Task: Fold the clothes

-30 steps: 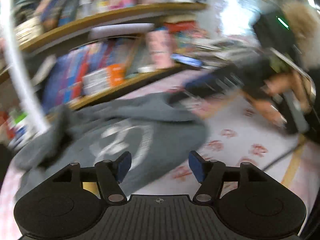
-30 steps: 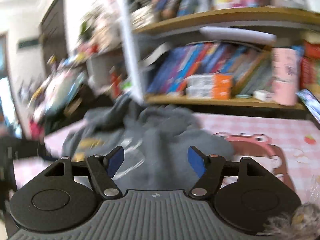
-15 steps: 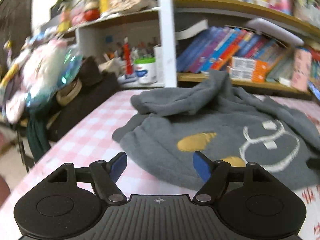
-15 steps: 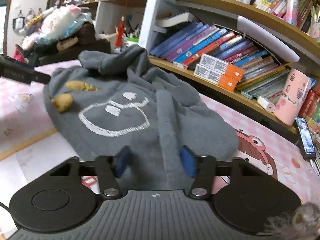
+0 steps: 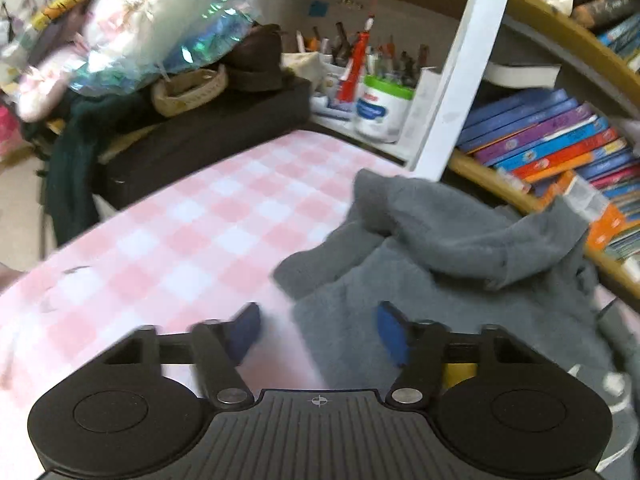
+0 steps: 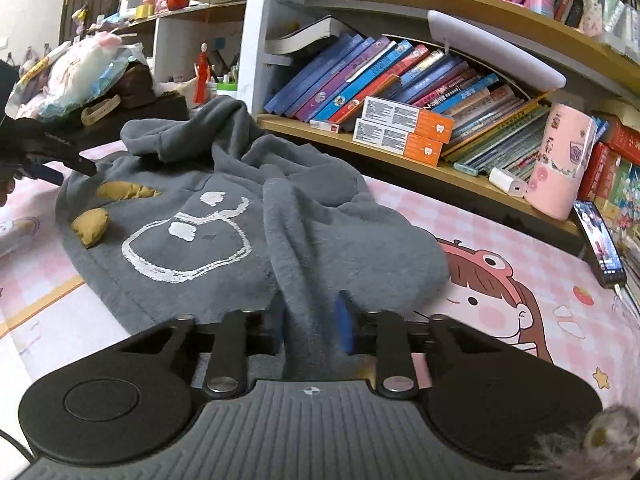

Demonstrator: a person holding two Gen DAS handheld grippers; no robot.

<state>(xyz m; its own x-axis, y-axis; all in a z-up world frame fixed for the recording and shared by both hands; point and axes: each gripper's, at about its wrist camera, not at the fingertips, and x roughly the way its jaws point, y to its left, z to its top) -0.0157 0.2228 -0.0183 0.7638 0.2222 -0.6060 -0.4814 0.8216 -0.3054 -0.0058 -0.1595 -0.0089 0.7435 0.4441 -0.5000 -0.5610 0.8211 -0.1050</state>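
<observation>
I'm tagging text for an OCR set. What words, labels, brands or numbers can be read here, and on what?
None reads for certain.
Orange-and-white boxes: small print, too small.
Book spines: titles too small.
White tub: blue label blurred.
Pink cup: drawings only.
Phone: screen unreadable.
Grey sweatshirt: a white drawing, no letters.

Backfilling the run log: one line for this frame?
fold clothes | right gripper shut on grey hoodie sleeve | left gripper open at hoodie edge | hoodie unfolded on pink tablecloth
</observation>
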